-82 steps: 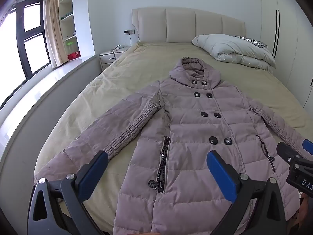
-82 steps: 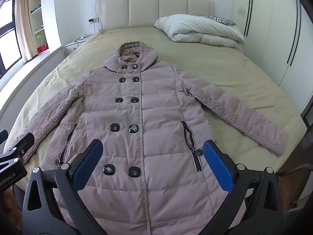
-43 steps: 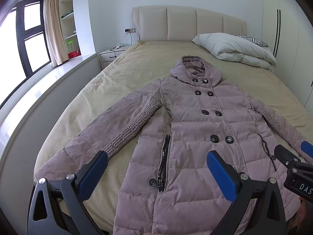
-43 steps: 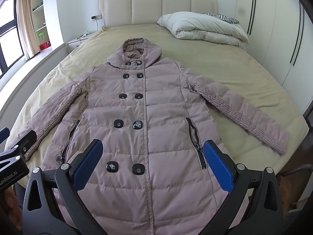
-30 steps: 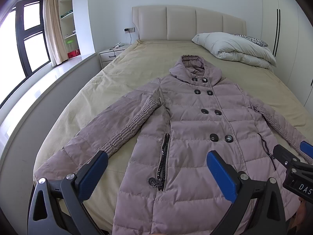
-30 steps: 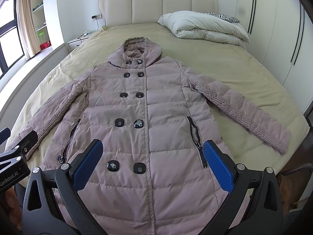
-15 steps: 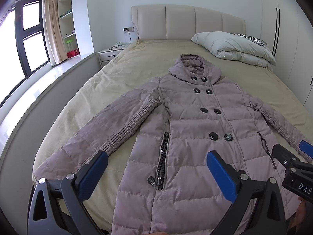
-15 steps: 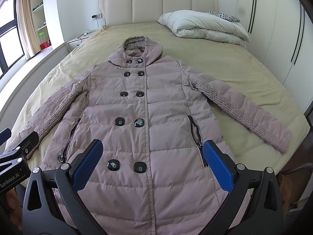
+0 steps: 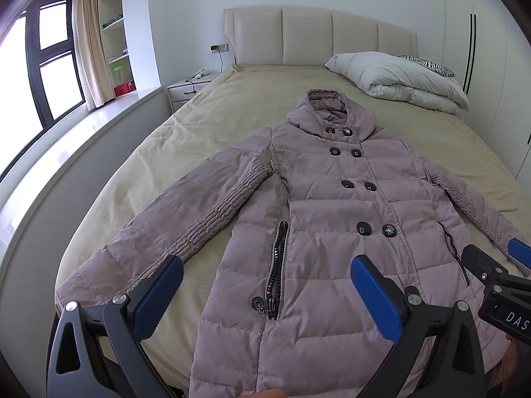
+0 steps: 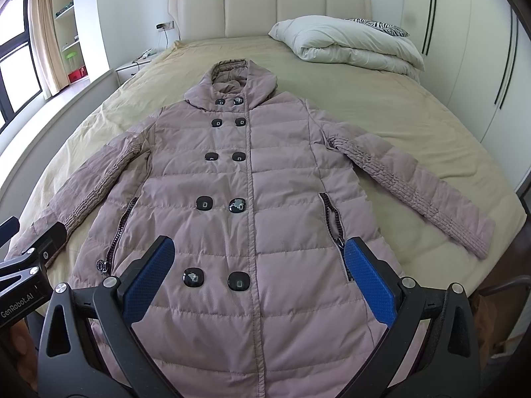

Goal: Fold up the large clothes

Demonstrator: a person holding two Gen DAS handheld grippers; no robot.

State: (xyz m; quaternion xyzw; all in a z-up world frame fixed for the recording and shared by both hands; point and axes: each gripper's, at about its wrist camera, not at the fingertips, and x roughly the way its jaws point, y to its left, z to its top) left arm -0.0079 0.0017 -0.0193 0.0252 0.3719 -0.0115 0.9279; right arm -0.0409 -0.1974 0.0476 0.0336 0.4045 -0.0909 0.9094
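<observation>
Long padded coat (image 10: pixel 252 205) lying flat and face up on the bed (image 10: pixel 381 106), buttoned, hood toward the headboard, both sleeves spread out to the sides, hem hanging near the foot edge. Left tool (image 9: pixel 265 295) held above the lower left part of the coat, fingers spread wide, nothing between them; right tool (image 10: pixel 257 275) above the lower front, also spread wide and empty. No fold begun yet, judging from the flat layout. Several risks from here. Thick, slippery quilted fabric: likely to slide out of a shallow pinch, so a sleeve (image 9: pixel 172 229) lifted only by its outer layer could drop halfway across the body. Easy also to catch just the top layer of the front and pull it away from the back, leaving a bulge instead of a clean fold. Cuff of the other sleeve (image 10: pixel 421 195) close to the bed edge: a careless pull could drag it off the side. Heavy hem near the foot edge: possible slide of the whole coat downward if tugged. Large buttons and the pocket zipper (image 9: pixel 277 265) hard under the pads, so poor grip there.
</observation>
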